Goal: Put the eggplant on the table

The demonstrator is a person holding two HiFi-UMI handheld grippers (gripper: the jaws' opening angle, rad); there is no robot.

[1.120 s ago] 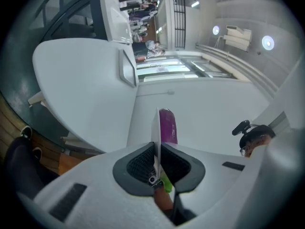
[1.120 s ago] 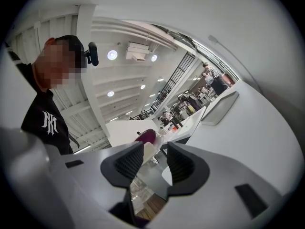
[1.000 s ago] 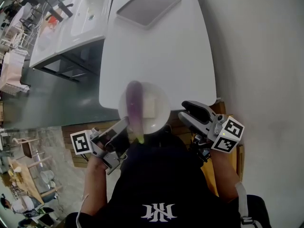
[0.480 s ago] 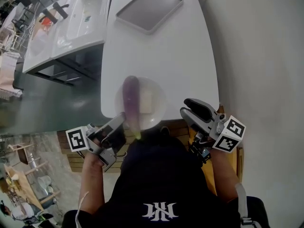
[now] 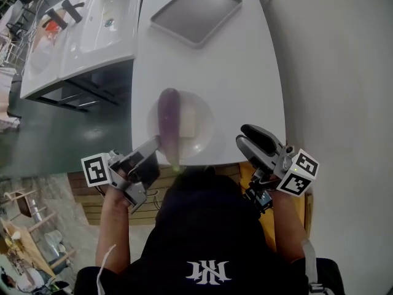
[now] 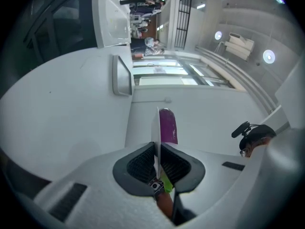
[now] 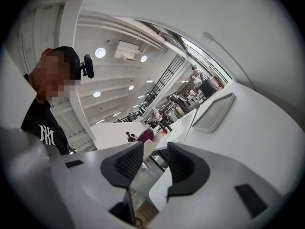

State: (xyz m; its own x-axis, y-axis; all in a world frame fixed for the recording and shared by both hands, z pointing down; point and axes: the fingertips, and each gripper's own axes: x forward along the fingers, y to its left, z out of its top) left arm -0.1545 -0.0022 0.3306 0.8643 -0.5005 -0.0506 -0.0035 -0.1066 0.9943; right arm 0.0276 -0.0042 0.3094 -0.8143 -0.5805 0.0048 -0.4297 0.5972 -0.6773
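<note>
Finding: one legible mark. Your black shirt [image 5: 209,238] carries a white monogram [image 5: 209,270] of the interlocked letters N and Y. It stands at the bottom centre of the head view, seen from above. The same monogram [image 7: 46,134] shows on the chest of the shirt [image 7: 35,120] at the left of the right gripper view.

The marker cube [image 5: 97,169] on your left gripper [image 5: 155,143], lower left of the head view, bears black-and-white square code patterns. So does the marker cube [image 5: 299,173] on your right gripper [image 5: 244,134], lower right. Neither shows letters or numbers that can be read.
</note>
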